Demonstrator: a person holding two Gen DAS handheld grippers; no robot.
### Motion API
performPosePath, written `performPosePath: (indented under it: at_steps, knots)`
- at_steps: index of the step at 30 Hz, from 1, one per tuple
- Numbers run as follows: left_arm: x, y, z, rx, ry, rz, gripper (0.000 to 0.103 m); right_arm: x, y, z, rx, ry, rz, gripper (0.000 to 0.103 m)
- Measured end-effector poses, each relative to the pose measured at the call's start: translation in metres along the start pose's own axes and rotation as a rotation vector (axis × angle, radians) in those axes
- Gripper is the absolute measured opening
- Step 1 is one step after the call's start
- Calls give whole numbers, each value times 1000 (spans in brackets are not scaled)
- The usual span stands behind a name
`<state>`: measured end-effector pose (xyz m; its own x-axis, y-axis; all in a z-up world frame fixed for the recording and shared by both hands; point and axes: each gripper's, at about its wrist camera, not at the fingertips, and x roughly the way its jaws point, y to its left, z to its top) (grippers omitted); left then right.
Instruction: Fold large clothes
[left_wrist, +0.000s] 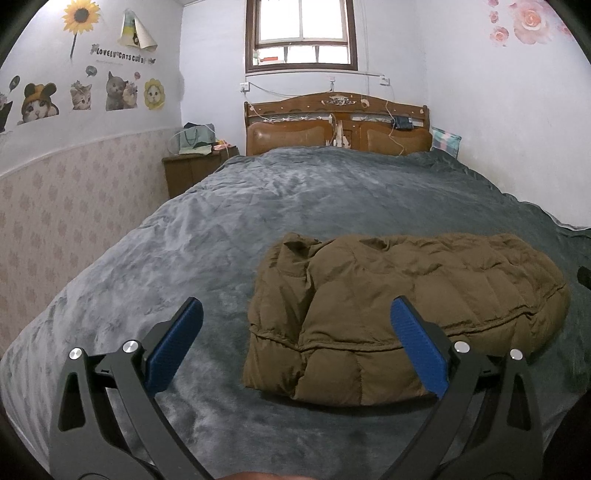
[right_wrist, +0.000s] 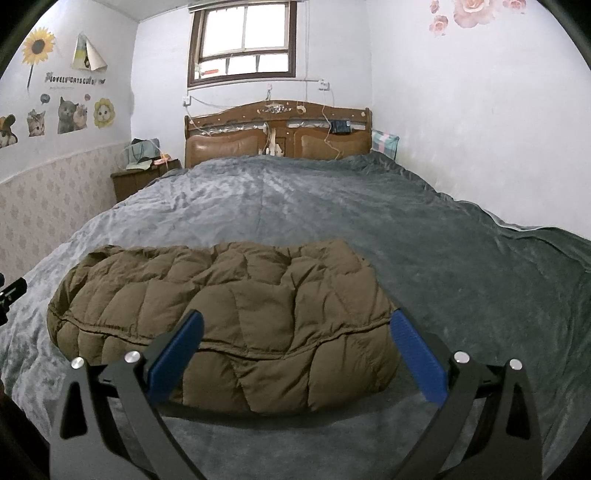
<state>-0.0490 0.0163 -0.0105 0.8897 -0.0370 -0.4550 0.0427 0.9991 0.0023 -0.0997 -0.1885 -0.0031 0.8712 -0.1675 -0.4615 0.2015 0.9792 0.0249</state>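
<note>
A brown quilted puffer jacket (left_wrist: 399, 306) lies folded into a compact bundle on the grey bedspread (left_wrist: 258, 206) near the bed's foot. It also shows in the right wrist view (right_wrist: 236, 314). My left gripper (left_wrist: 295, 310) is open and empty, hovering just in front of the bundle's left end. My right gripper (right_wrist: 295, 325) is open and empty, in front of the bundle's right end. Part of the left gripper (right_wrist: 11, 291) shows at the left edge of the right wrist view.
The bed has a wooden headboard (left_wrist: 336, 125) at the far end under a window (left_wrist: 303, 33). A wooden nightstand (left_wrist: 192, 170) with bags stands at the far left. A pillow (left_wrist: 445, 142) leans in the far right corner. Walls flank both sides of the bed.
</note>
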Motion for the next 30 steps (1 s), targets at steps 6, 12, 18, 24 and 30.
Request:
performPosePath:
  at_steps: [6,12,18,24,30]
  knots:
    - [1,2,1,-5,-1,-2,100,-1,-1,0,-1,-1,-2,101]
    - [-1,4,1,-12,-7,-4,100,-1,-1,0,-2,-3,-3,101]
    - [-2,5,1,-24,-9,-6,100,0,-2,1,-4,-3,-5,101]
    - [-3,6,1,-27,-13,-10,100,0,-2,1,-4,-4,-4,101]
    - [-4,8,1,-30,-17,-12,100,1,-6,4,-1,-6,-5,101]
